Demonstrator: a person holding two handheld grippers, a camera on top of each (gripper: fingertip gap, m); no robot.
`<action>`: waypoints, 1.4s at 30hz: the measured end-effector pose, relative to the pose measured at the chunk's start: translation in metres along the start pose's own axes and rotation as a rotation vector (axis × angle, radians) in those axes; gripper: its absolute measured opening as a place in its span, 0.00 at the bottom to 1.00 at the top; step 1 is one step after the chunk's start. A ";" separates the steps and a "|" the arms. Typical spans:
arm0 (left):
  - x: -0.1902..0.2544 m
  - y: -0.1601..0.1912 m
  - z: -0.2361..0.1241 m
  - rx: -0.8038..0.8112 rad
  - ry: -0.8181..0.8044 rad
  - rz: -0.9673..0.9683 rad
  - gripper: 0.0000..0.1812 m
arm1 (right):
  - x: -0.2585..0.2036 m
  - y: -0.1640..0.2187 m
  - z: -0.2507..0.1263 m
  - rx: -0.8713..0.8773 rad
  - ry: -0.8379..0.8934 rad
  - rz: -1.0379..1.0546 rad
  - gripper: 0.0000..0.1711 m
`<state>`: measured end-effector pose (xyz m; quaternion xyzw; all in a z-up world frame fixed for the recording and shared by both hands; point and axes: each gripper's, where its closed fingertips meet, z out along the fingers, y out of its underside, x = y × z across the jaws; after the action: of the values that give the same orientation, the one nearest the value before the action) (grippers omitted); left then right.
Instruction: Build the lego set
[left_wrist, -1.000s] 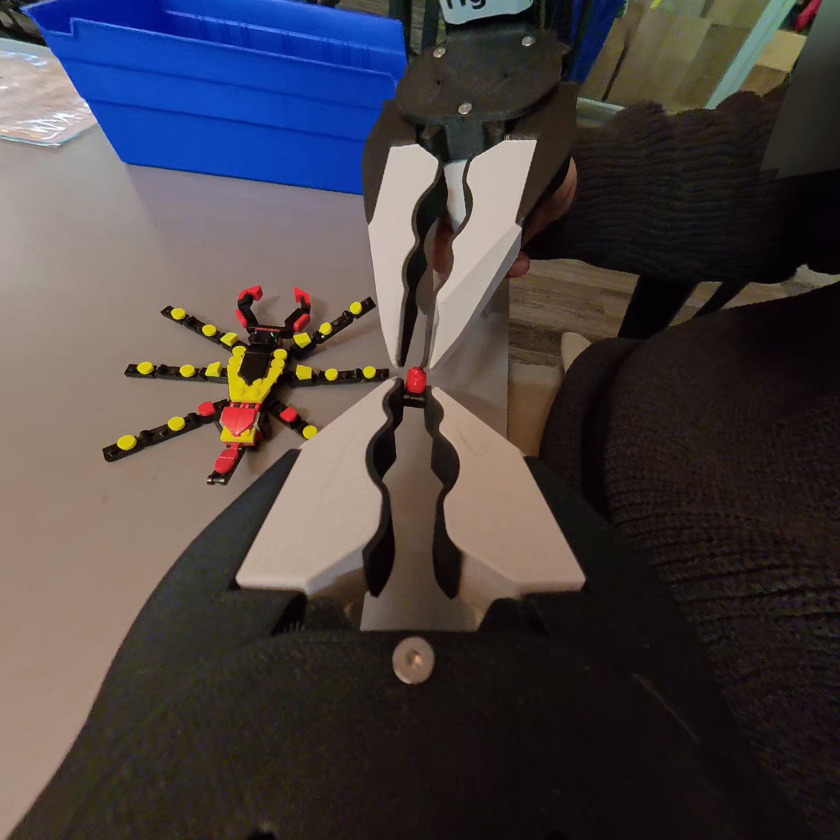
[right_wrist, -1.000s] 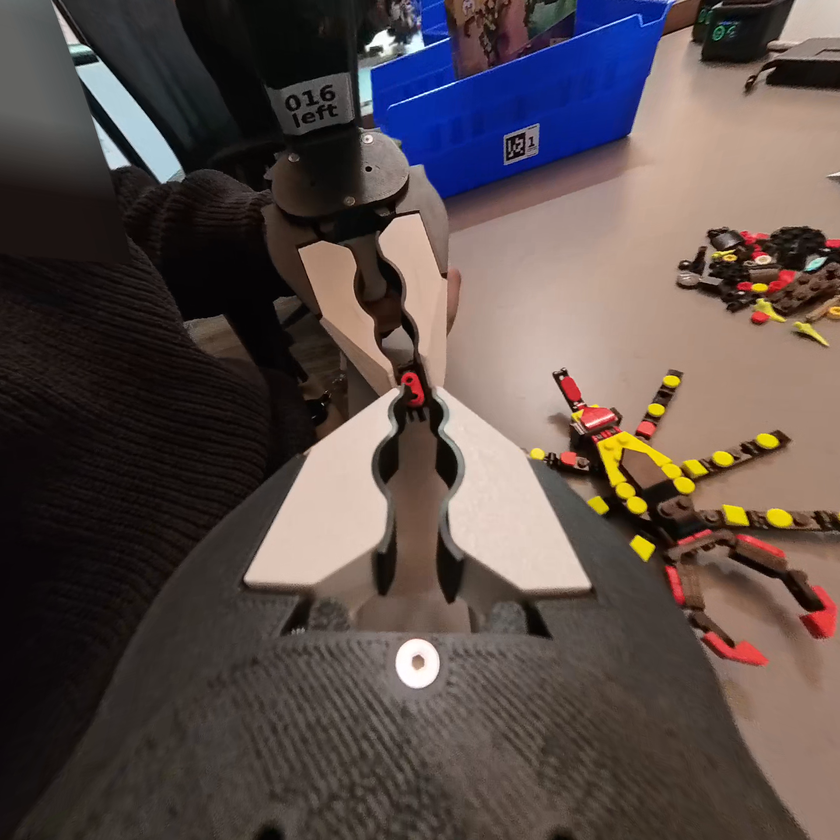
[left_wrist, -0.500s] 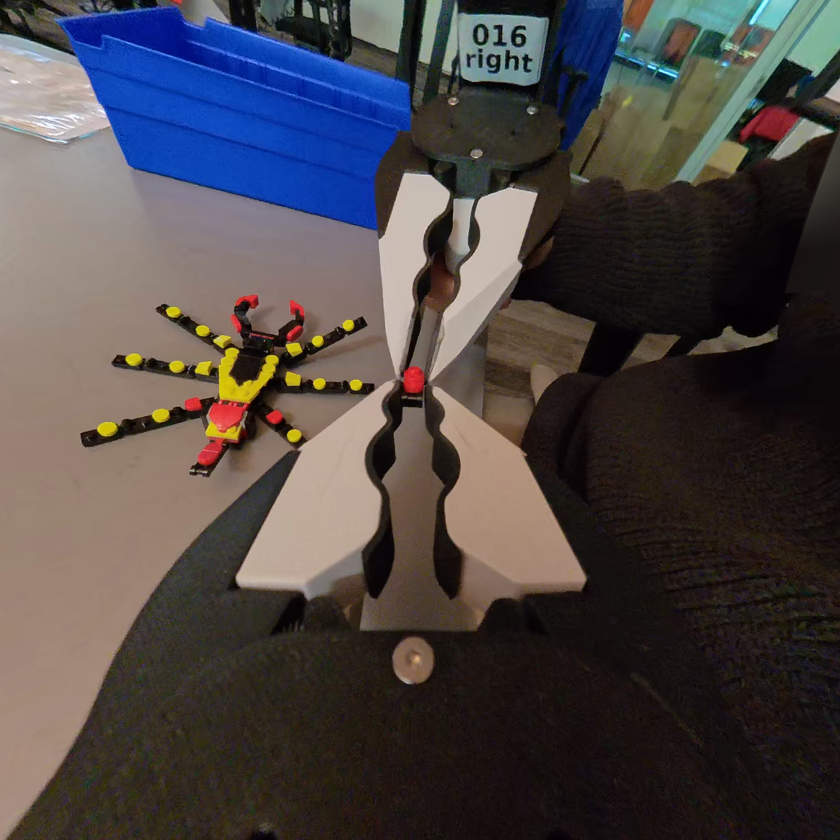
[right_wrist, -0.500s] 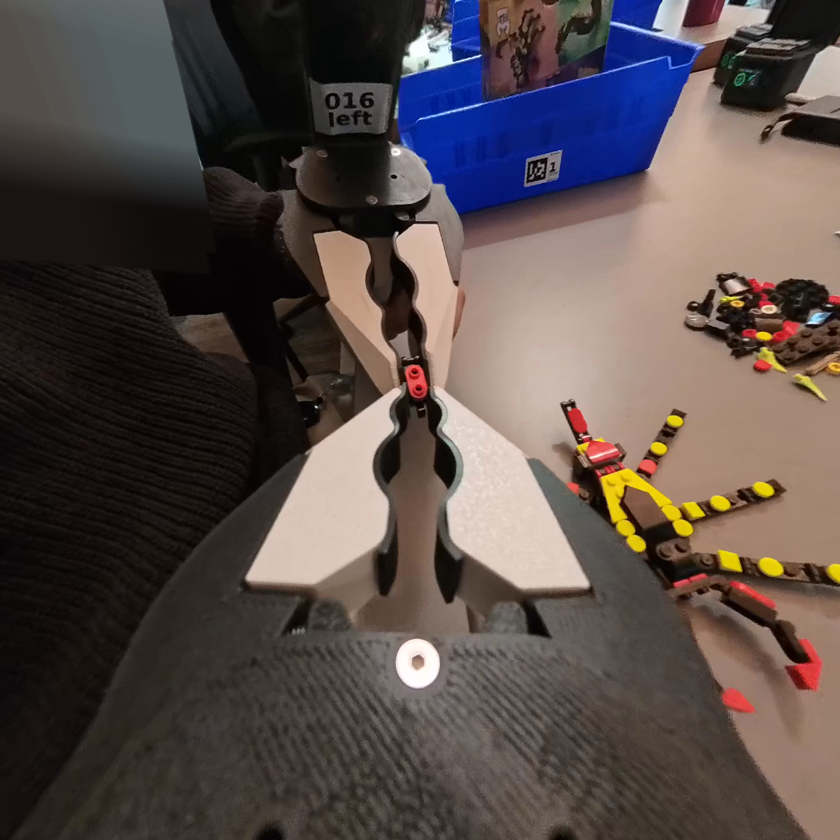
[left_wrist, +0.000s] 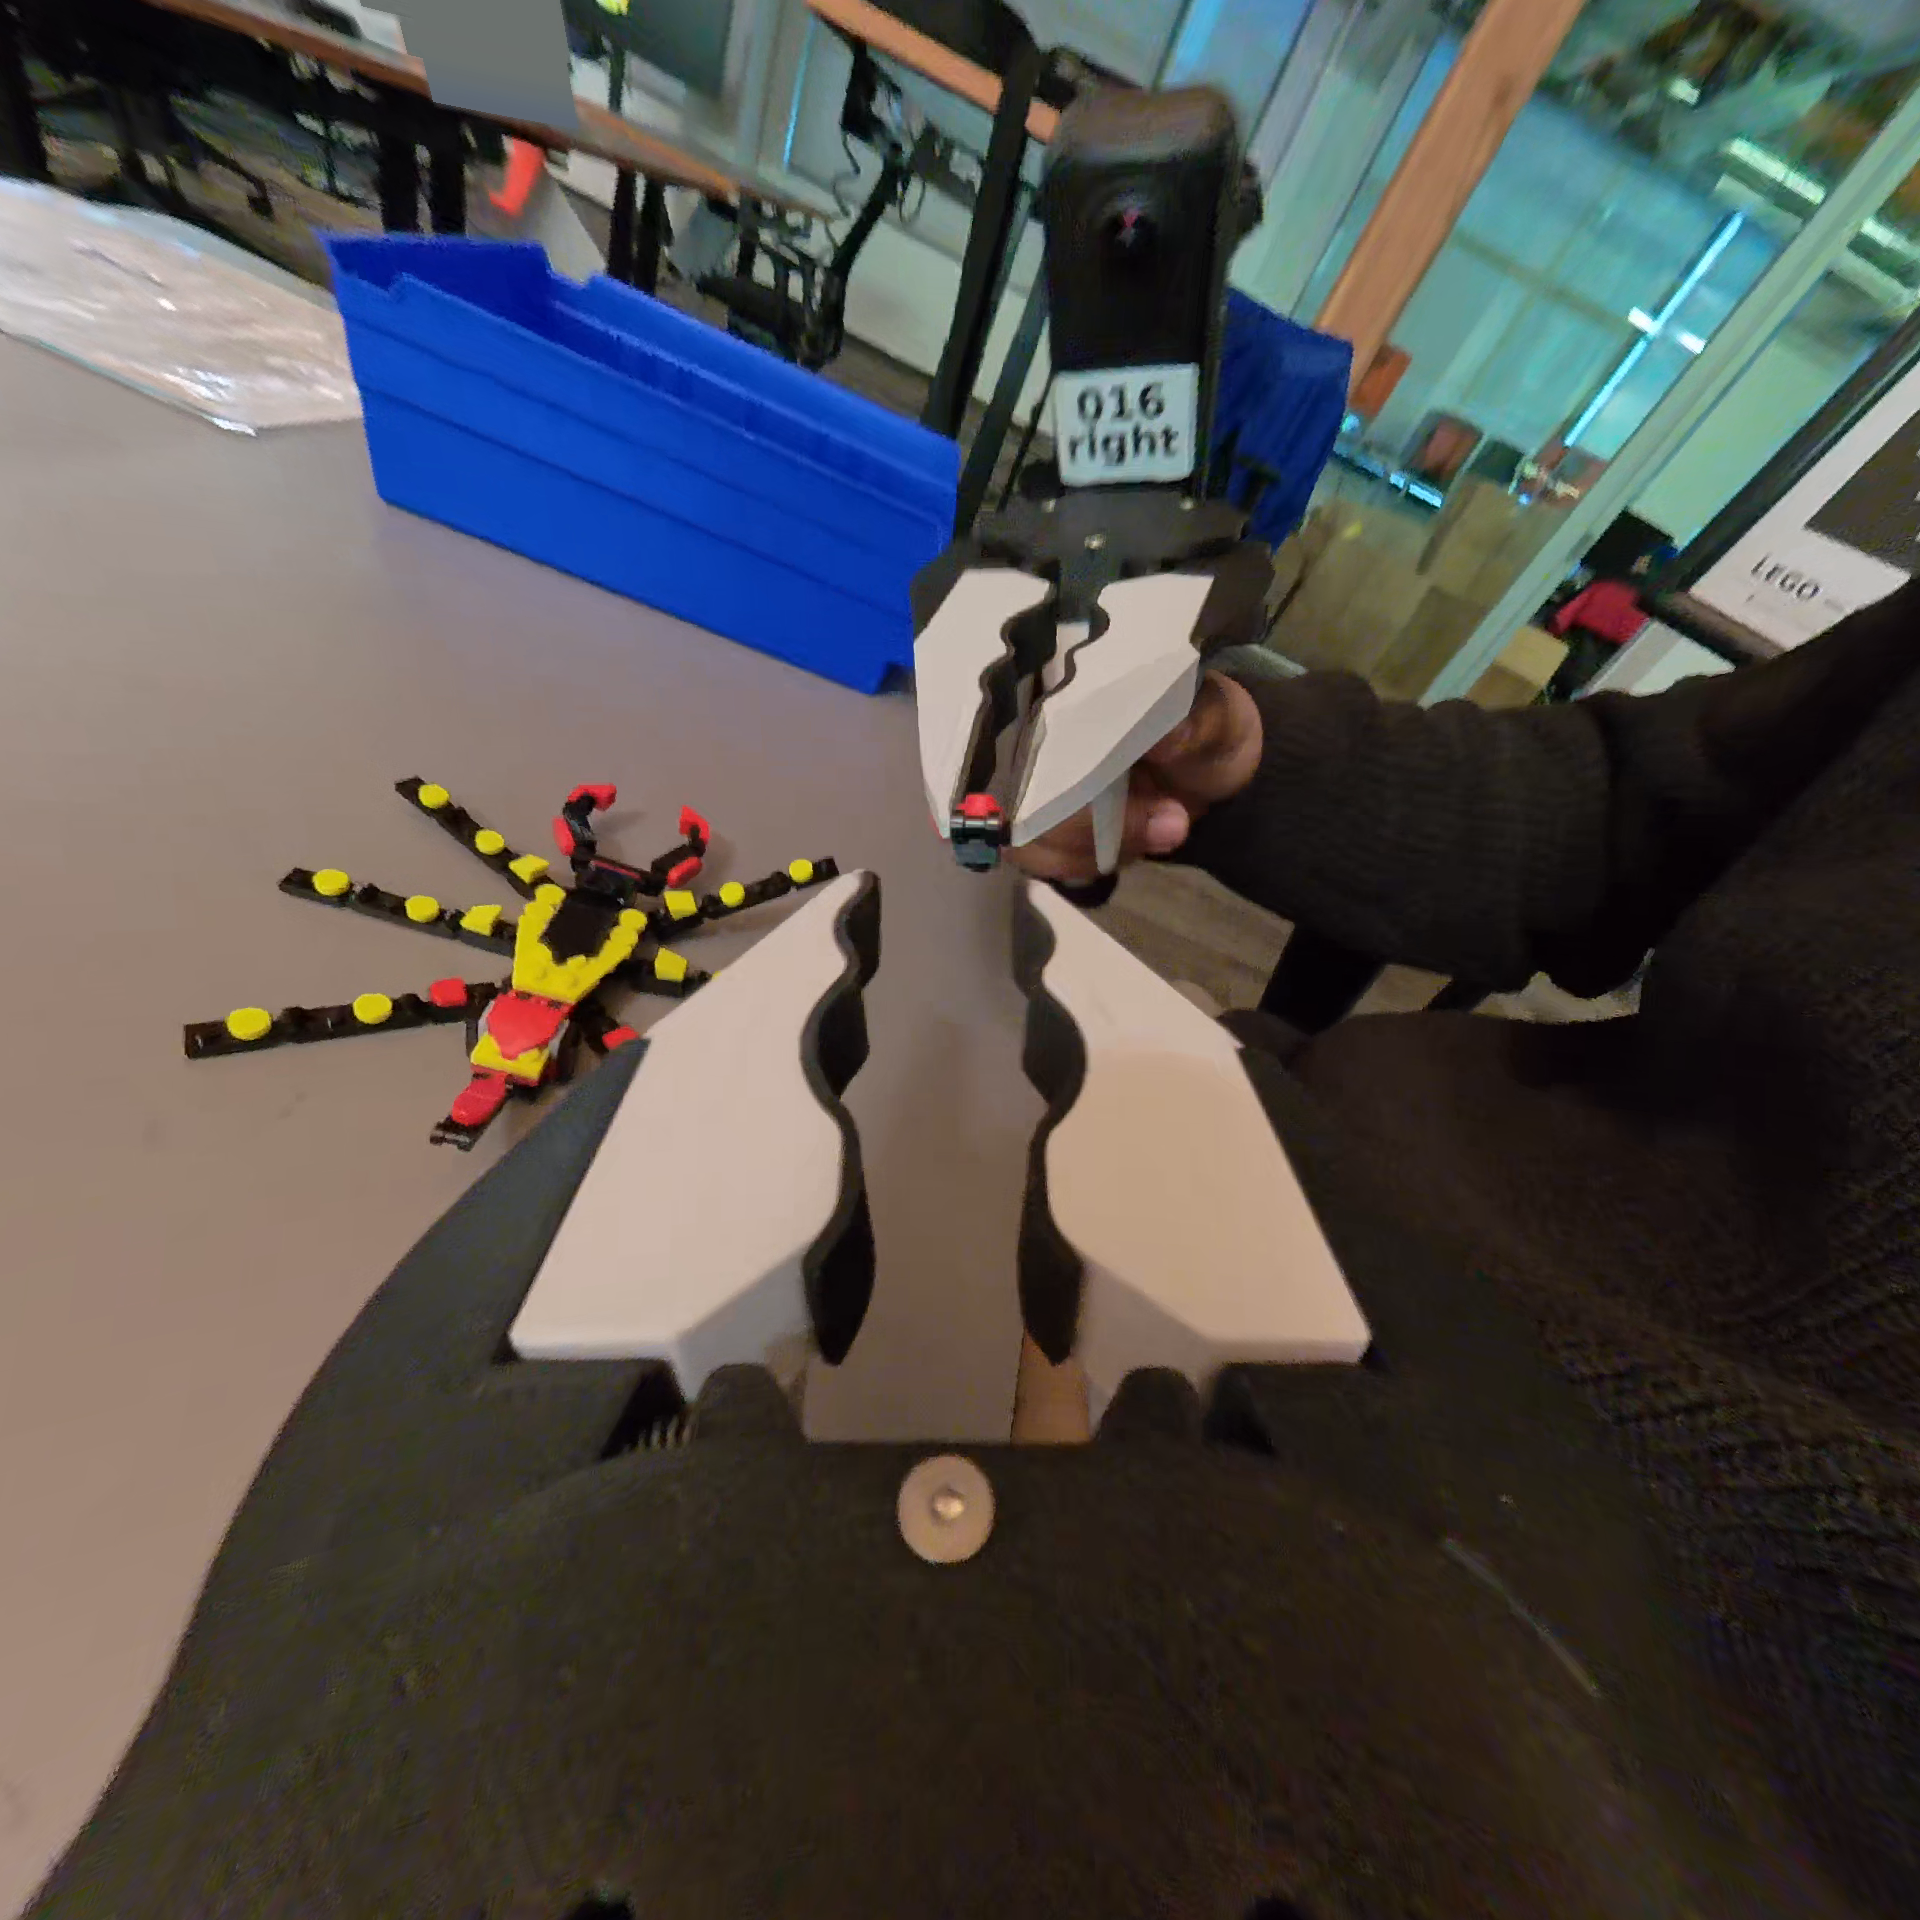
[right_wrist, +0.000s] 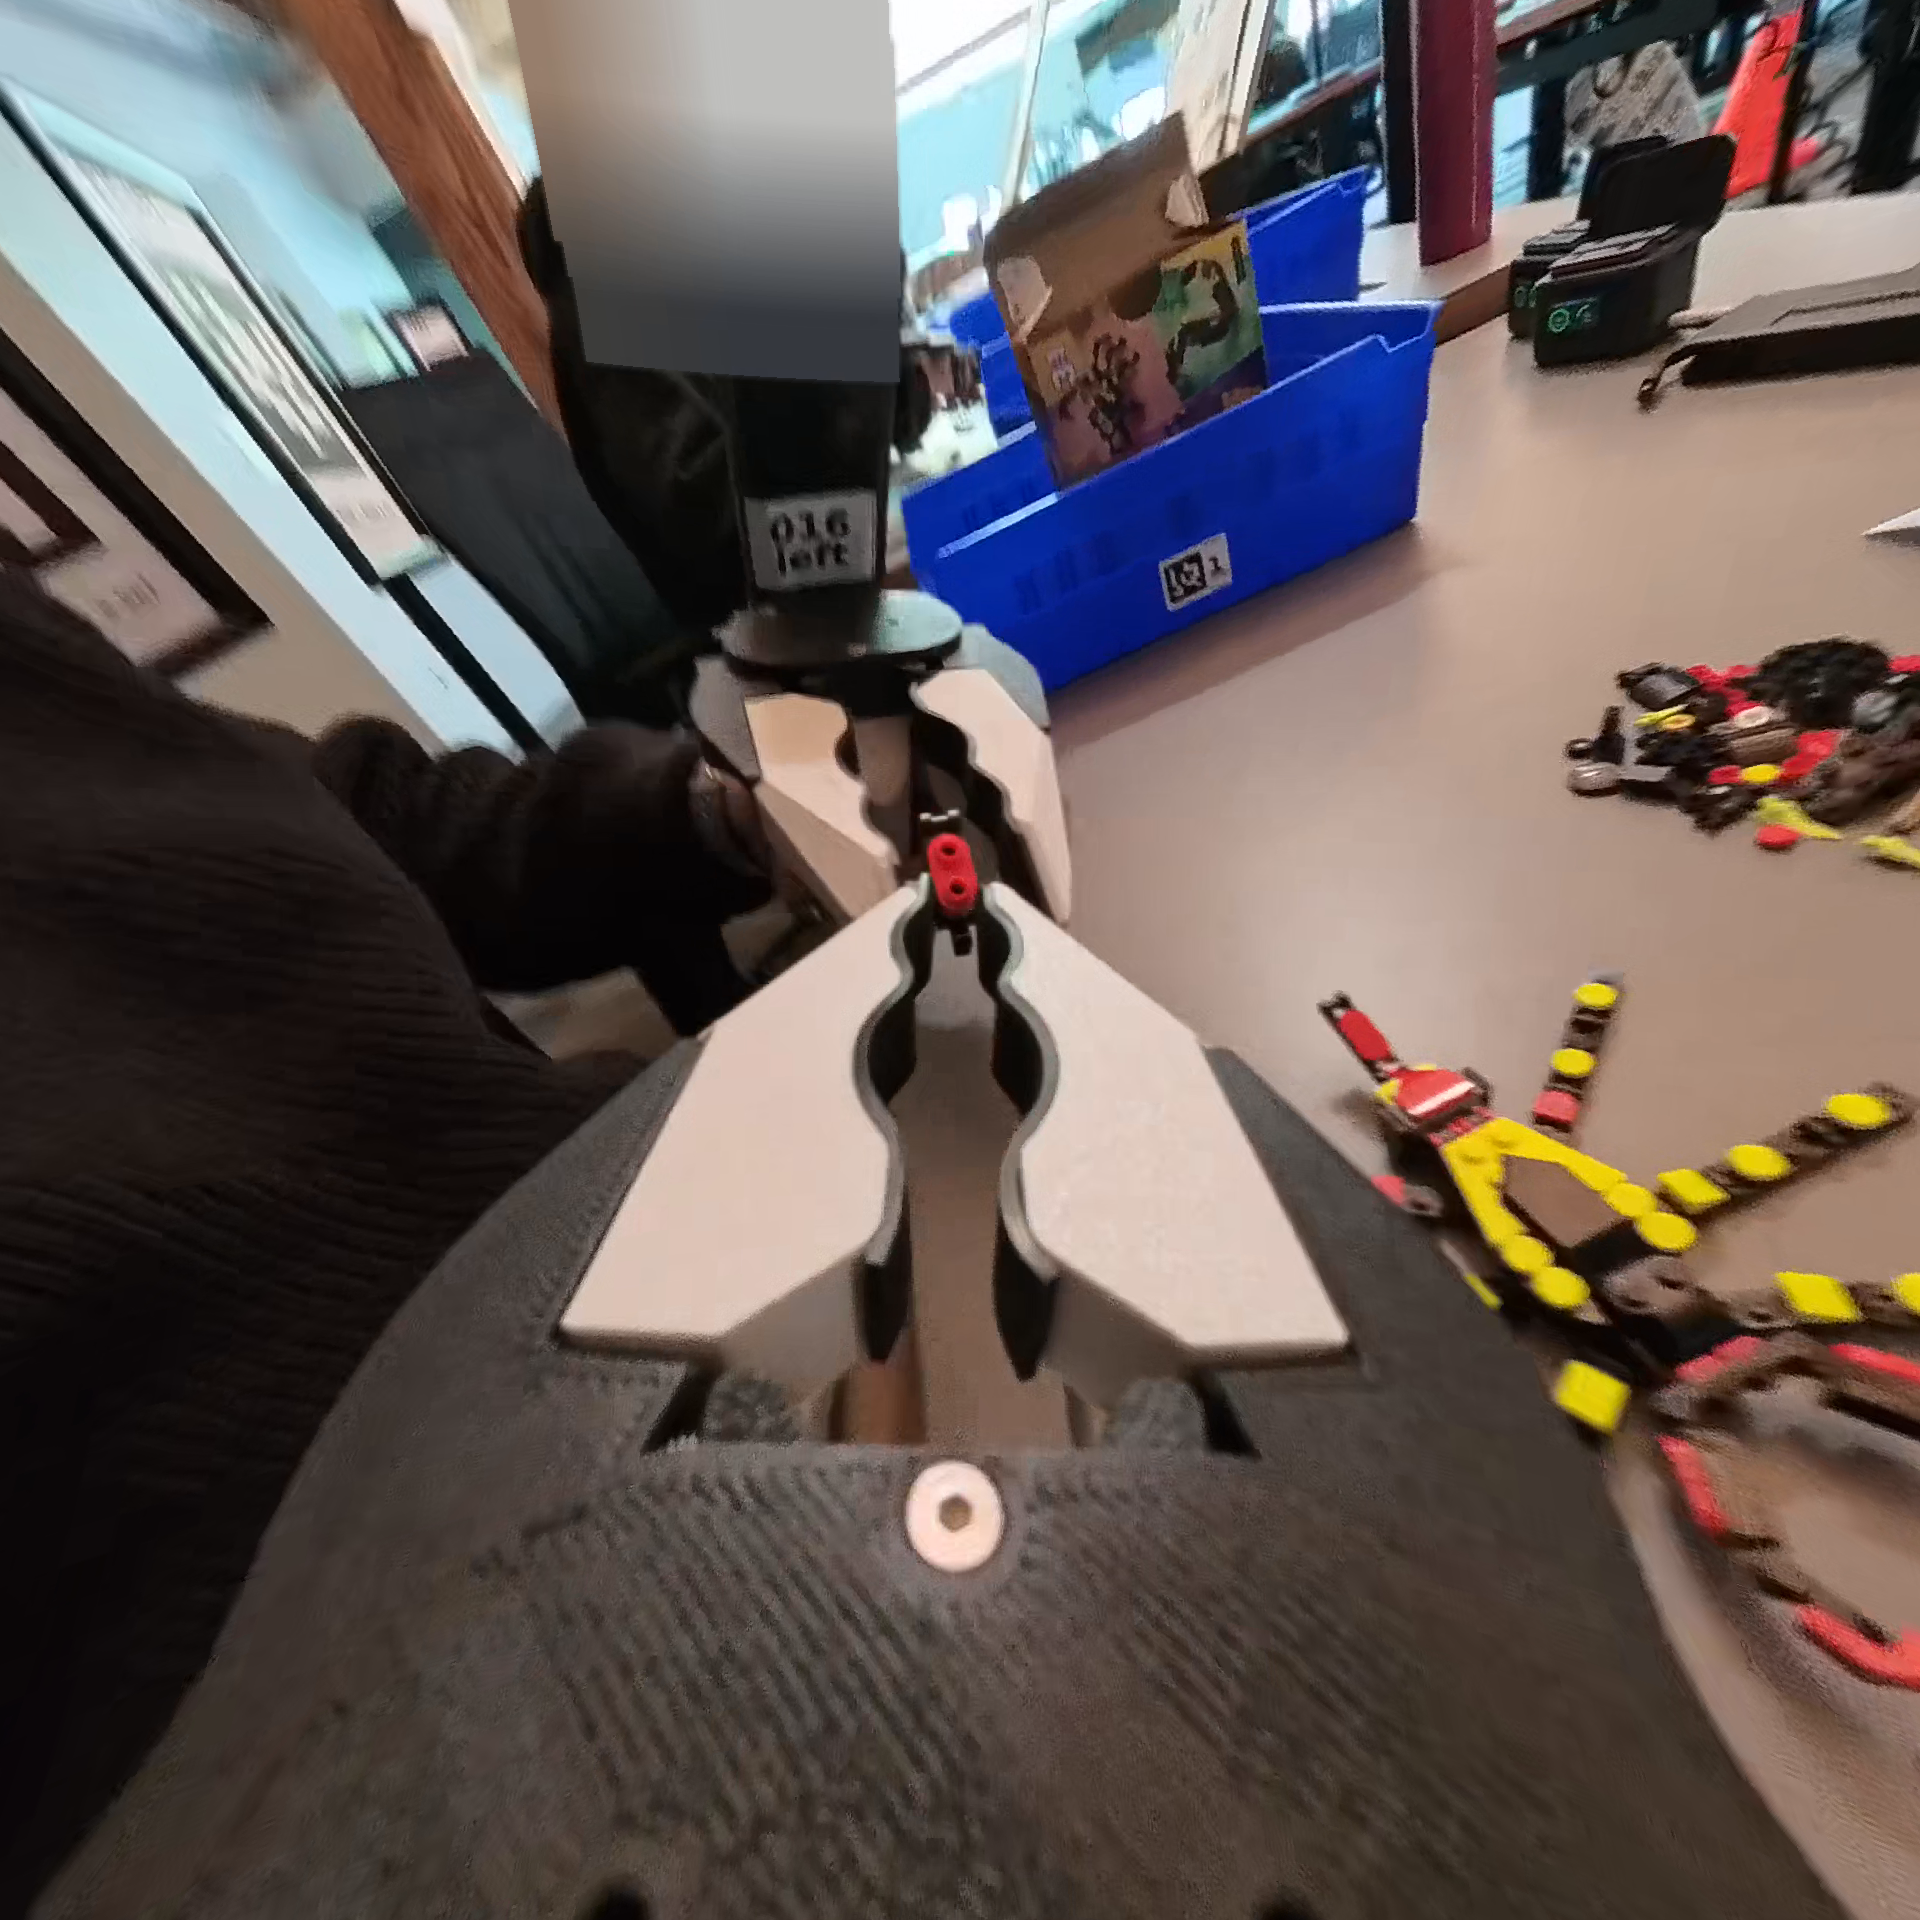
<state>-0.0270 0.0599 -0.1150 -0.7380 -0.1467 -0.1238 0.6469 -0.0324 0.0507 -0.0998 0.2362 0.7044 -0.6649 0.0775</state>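
Right wrist view shows the right gripper (right_wrist: 951, 914) pinched shut on a small red-and-black brick piece (right_wrist: 952, 867), which sticks out past the very tips. In the left wrist view the same piece (left_wrist: 978, 828) hangs at the end of that gripper (left_wrist: 982, 831), just beyond the left gripper (left_wrist: 943, 891), whose fingers stand apart with nothing between them.

The hold looks thin: only the black lower part of the piece sits between the tips, so a knock from the other gripper or a slight loosening could, I judge, let it twist or drop. Both grippers are over the near edge of the grey table (left_wrist: 208, 644), beside the person's dark sweater, so a dropped piece might fall off the table rather than onto it.

The two grippers face each other tip to tip, close but not touching. A hand (left_wrist: 1174, 779) holds the right one tilted down and toward the left one.

A black, yellow and red brick spider (left_wrist: 540, 966) lies flat on the table left of the grippers in the left wrist view. A blue bin (left_wrist: 644, 488) stands farther back, and a pile of loose bricks (right_wrist: 1766, 748) lies far right in the right wrist view.
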 end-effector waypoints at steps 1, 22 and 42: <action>0.000 -0.004 -0.001 0.022 0.002 -0.006 0.09 | 0.000 -0.003 0.001 0.028 -0.012 0.063 0.04; -0.032 -0.027 -0.021 0.205 0.039 -0.332 0.05 | 0.030 -0.007 0.011 0.160 -0.088 0.439 0.04; -0.087 -0.027 -0.002 0.150 0.021 -0.374 0.02 | 0.081 -0.023 0.011 0.141 -0.087 0.360 0.04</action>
<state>-0.1180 0.0563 -0.1219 -0.6461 -0.2833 -0.2384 0.6674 -0.1157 0.0582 -0.1145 0.3342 0.5983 -0.6977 0.2087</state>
